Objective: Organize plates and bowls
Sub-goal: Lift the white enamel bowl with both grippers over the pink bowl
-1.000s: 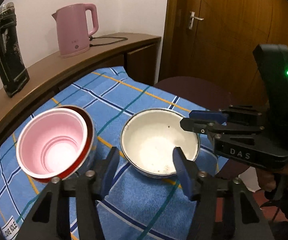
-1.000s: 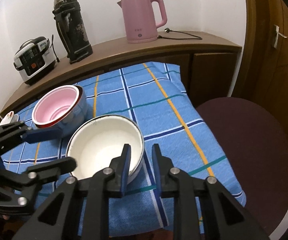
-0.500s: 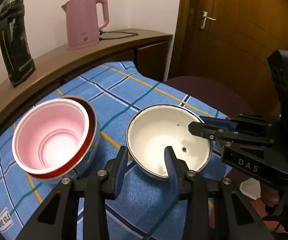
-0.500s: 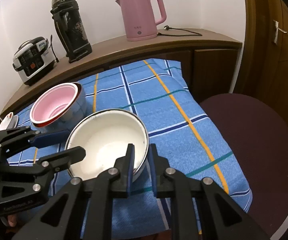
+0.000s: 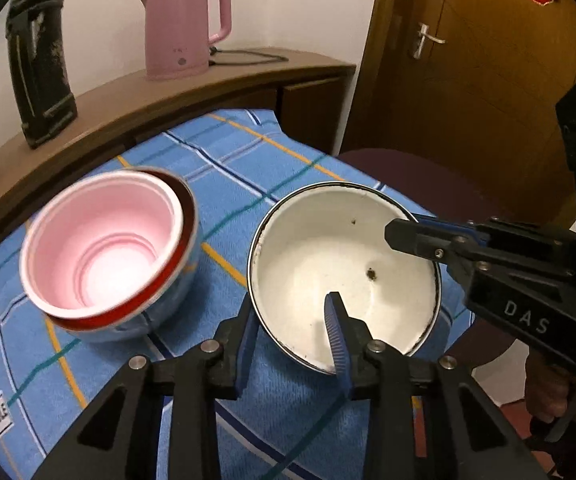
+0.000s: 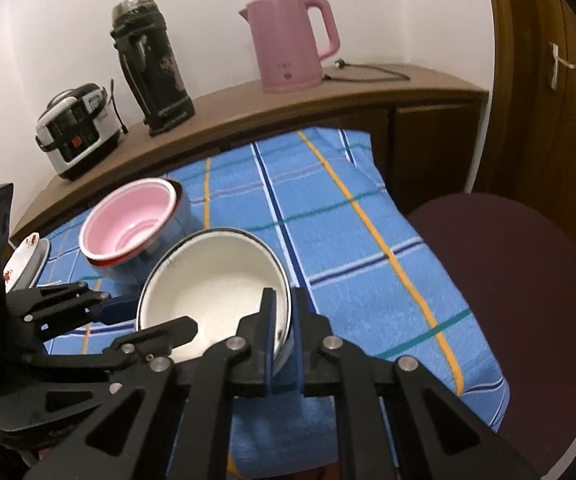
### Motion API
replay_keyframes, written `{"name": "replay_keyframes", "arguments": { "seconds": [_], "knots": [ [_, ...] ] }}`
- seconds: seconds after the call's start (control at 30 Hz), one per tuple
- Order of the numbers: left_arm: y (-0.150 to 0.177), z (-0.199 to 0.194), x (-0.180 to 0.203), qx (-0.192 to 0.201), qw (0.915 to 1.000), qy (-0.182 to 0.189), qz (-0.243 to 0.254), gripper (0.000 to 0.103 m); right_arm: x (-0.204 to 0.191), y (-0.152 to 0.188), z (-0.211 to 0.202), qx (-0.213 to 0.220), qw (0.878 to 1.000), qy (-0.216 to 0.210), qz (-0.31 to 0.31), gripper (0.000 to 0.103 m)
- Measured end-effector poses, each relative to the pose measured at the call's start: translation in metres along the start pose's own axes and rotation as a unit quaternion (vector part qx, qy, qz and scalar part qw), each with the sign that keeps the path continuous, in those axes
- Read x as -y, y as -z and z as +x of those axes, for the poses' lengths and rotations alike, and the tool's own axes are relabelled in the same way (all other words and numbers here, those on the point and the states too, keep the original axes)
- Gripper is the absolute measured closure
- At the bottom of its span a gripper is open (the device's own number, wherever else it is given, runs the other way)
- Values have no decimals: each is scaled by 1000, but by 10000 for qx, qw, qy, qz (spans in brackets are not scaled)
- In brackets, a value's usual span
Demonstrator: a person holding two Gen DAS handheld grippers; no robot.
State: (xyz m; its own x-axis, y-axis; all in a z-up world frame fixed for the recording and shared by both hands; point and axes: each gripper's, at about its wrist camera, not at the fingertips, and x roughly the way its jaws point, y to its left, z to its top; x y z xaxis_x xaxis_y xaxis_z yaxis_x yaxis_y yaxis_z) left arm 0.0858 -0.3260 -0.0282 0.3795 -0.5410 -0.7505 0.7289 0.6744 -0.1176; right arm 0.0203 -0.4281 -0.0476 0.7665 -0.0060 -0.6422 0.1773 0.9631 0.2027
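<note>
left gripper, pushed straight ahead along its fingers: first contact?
Likely the white enamel bowl. The left gripper already straddles its near rim, one finger inside, so the rim would seat deeper between them. Depth is unclear.

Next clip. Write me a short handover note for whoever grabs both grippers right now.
Right gripper: shut on the white enamel bowl, pinching its rim.
Left gripper: straddles the opposite rim, one finger inside, one outside, not clamped.
Pink bowl already sits nested in the red-rimmed bowl on the blue checked cloth.
Floral plates wait at the cloth's left edge.
Left: probably stack the white bowl.
</note>
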Motion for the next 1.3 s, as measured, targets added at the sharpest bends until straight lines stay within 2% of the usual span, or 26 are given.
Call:
{"name": "replay_keyframes", "arguments": {
  "seconds": [0.37,0.6,0.8,1.03,1.3],
  "knots": [
    [-24,-49,-26,513,9982,-209,-217,67,-39,-38,-23,327,9984,-319,-331,95],
    [-49,-89,-57,943,9938,-487,-330,67,-76,-73,-32,573,9946,-614,-609,95],
    [-61,-104,-82,1149,9906,-588,-461,67,-101,-95,-35,756,9918,-660,-793,94],
    [-61,-96,-108,1082,9900,-590,-689,67,-115,-105,-17,649,9920,-674,-844,94],
    [-54,-67,-127,770,9926,-277,-901,67,-112,-100,12,317,9949,-573,-761,93]
  ]
}}
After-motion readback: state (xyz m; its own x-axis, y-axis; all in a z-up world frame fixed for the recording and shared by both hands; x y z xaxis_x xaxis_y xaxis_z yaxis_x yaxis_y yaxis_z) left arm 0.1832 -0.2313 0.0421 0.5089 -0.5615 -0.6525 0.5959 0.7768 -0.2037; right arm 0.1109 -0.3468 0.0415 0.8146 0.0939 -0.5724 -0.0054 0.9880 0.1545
